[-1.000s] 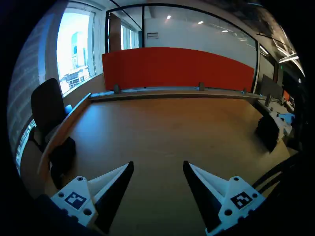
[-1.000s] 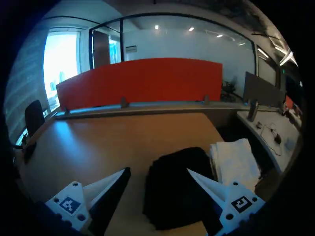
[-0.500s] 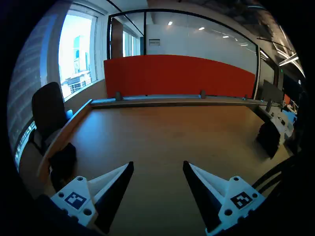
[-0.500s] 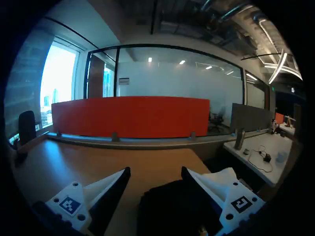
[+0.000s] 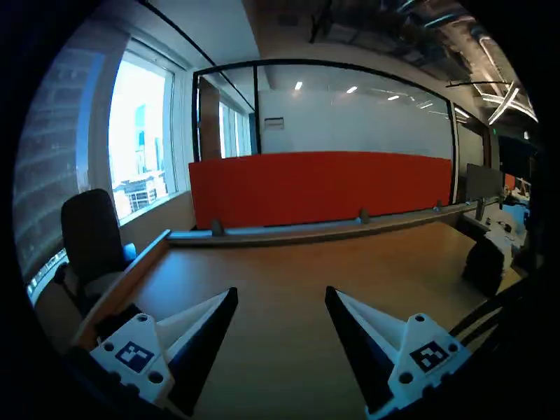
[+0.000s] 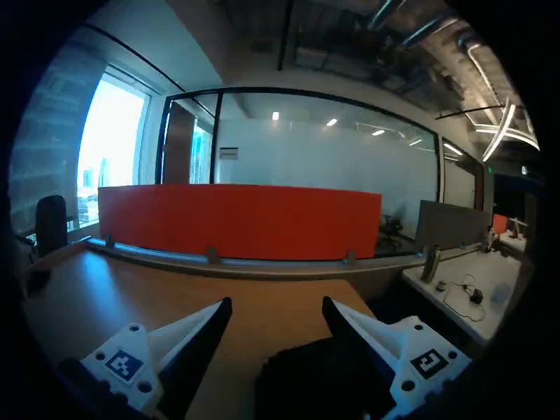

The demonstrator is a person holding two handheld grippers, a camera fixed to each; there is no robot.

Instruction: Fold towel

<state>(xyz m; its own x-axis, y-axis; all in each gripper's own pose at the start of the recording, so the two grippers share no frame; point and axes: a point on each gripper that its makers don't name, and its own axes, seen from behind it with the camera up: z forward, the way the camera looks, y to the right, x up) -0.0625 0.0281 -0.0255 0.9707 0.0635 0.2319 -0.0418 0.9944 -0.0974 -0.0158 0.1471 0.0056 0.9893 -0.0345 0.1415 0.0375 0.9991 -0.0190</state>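
A dark folded towel [image 6: 315,378] lies on the wooden table [image 6: 140,294], low in the right gripper view, just under and ahead of my right gripper [image 6: 276,301]. That gripper is open and holds nothing. In the left gripper view the same dark towel [image 5: 483,264] sits far off at the table's right edge, with a bit of white towel [image 5: 501,241] behind it. My left gripper [image 5: 280,290] is open above bare wood [image 5: 294,266], well away from both towels.
A red partition [image 5: 315,185] runs along the table's far edge. A black office chair [image 5: 87,238] stands at the left by the windows. A second desk [image 6: 476,280] with cables lies to the right, past a gap.
Both grippers have tilted upward, so the table and towels sank lower in view. The white towel beside the dark one has dropped out of the right gripper view. Both stay open.
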